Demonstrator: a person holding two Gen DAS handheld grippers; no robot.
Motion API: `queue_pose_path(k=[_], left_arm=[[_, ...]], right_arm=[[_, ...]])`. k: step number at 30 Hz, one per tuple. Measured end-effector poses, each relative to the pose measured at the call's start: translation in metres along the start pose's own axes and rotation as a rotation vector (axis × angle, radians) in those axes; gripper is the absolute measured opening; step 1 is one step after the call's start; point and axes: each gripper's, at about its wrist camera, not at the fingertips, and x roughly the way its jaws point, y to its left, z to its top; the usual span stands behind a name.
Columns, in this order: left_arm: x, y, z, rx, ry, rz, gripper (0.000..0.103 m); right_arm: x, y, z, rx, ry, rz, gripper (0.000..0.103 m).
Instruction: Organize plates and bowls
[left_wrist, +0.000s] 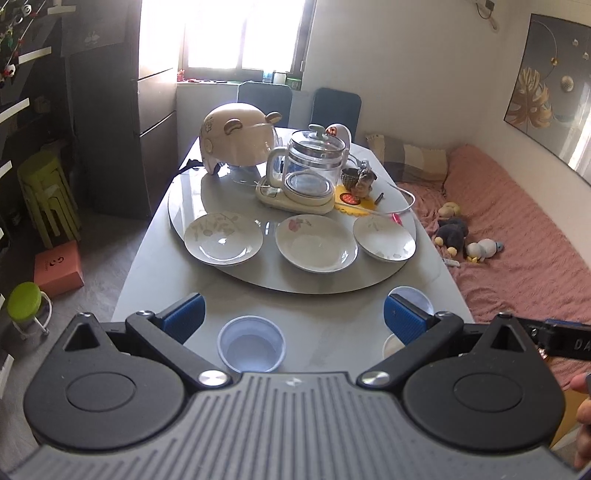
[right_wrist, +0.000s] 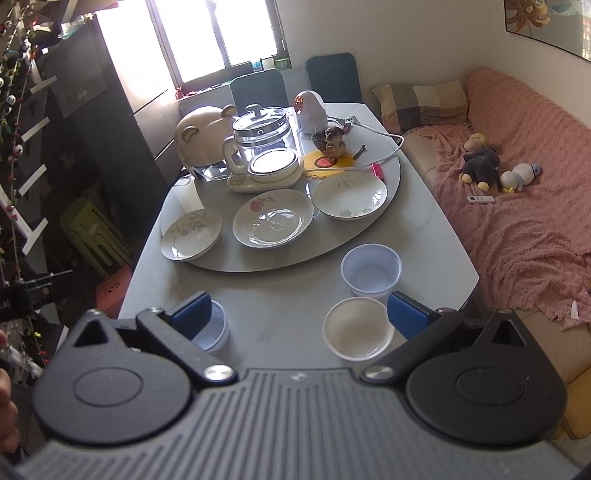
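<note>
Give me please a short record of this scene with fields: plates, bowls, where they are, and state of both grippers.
plates: three, left plate, middle plate, right plate
plates location: side by side on the turntable
bowls: two clear plastic bowls, one white bowl
bowls location: on the table, apart, unstacked
left gripper: open, holds nothing
right gripper: open, holds nothing

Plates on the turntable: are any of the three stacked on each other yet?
No. The left plate, middle plate and right plate lie separately in a row on the turntable.
</note>
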Motion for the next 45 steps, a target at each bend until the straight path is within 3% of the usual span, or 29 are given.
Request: queue_pose_path(k=[10, 24, 36, 45], left_arm=[[0.026, 0.008, -0.004, 0.049, 0.077, -0.085, 0.103], [0.052, 0.010, 0.003, 0.109, 0.091, -0.157, 0.103], [0.088, -0.034, 0.020, 0.153, 0.116, -0.184, 0.103], [0.154, -0.088, 0.071, 0.173, 0.093, -0.176, 0.103]], right_arm=[[-0.004, 0.022, -0.001, -0.011, -0.021, -0.026, 0.103], [-0.003, 0.023, -0.006, 0.085, -0.039, -0.104, 0.103], [0.022, -0.008, 0.006, 0.150, -0.063, -0.141, 0.103], [0.065, -0.052, 0.062, 0.137, -0.105, -0.125, 0.103]])
